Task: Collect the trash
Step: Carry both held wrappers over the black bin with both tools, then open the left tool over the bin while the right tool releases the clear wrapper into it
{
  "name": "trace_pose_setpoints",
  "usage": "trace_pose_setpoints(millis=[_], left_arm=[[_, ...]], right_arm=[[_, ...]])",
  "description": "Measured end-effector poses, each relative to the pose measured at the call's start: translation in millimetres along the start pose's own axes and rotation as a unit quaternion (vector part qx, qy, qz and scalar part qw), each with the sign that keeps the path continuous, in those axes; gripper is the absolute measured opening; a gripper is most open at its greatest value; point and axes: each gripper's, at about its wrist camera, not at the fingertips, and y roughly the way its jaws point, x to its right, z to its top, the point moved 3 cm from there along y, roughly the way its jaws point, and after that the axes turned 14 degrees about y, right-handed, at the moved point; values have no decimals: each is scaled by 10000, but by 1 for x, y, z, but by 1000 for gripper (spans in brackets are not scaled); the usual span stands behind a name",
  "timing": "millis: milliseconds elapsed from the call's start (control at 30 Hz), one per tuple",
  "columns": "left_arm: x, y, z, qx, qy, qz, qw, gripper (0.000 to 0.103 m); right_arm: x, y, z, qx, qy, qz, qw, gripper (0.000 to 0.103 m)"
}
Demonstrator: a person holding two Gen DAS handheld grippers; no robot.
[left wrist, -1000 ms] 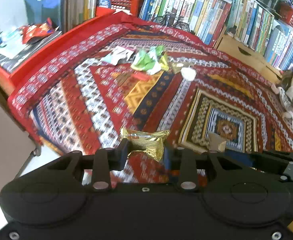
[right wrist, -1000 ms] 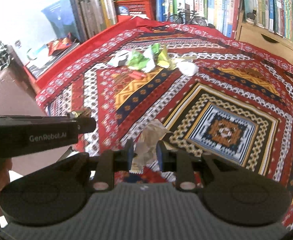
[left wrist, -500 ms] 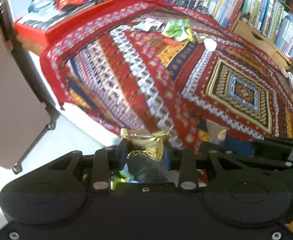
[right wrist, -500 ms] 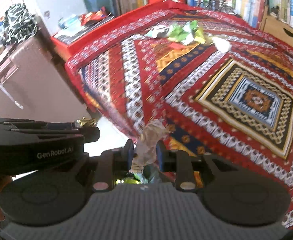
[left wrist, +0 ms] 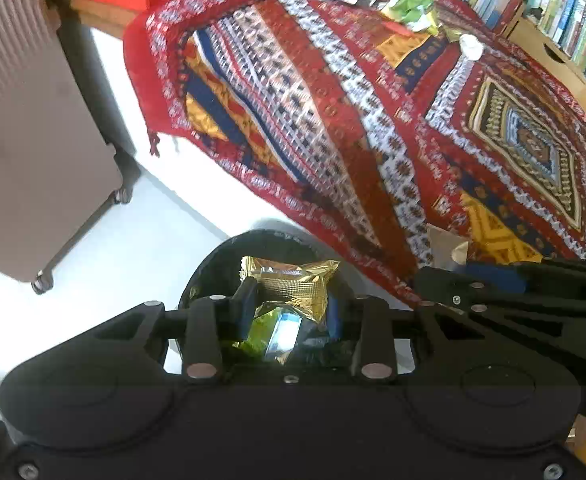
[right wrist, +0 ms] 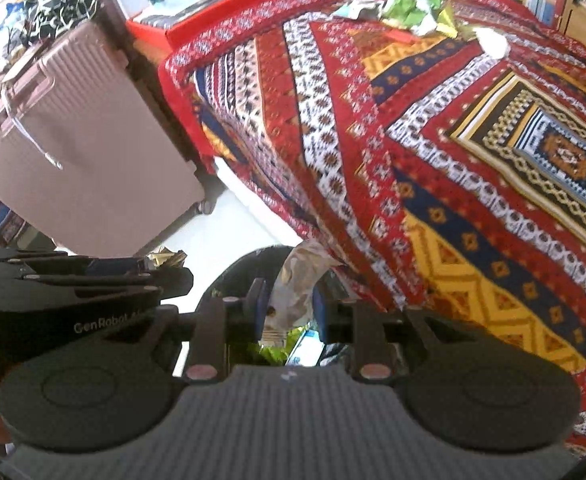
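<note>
Patterned red cloth [left wrist: 333,120] over table edge; black bin [left wrist: 213,272] below; left gripper [left wrist: 289,308] clamped on gold wrapper [left wrist: 293,284], right gripper [right wrist: 289,304] on silvery wrapper [right wrist: 297,276], above bin; light wrappers may flutter past rim.

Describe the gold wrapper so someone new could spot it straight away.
Find the black trash bin on the white floor below the patterned red cloth's hanging edge. Above its mouth, the left gripper pinches a crinkled gold wrapper, the only shiny gold piece there.

Pink suitcase [right wrist: 81,152] on floor beside patterned red cloth [left wrist: 373,120]; bookshelf [left wrist: 553,12] behind.
</note>
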Motion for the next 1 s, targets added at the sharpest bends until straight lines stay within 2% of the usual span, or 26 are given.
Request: trace_pose_setpoints(millis=[467, 800, 833, 900, 1000], left_arm=[[-19, 25, -19, -193, -292, -119, 9993, 33], [-26, 35, -18, -226, -452, -165, 9986, 36], [-26, 36, -18, -224, -450, -158, 9986, 37], [-26, 36, -17, -219, -442, -119, 9987, 41], [-27, 38, -16, -219, -400, -27, 9990, 48]], right_arm=[[-9, 27, -2, -279, -267, 24, 9993, 30], [-12, 41, 4, -346, -380, 109, 9986, 36], [-12, 41, 5, -343, -368, 114, 9987, 38], [-12, 42, 7, -343, -338, 125, 9988, 51], [-11, 44, 8, -342, -311, 153, 9988, 53]])
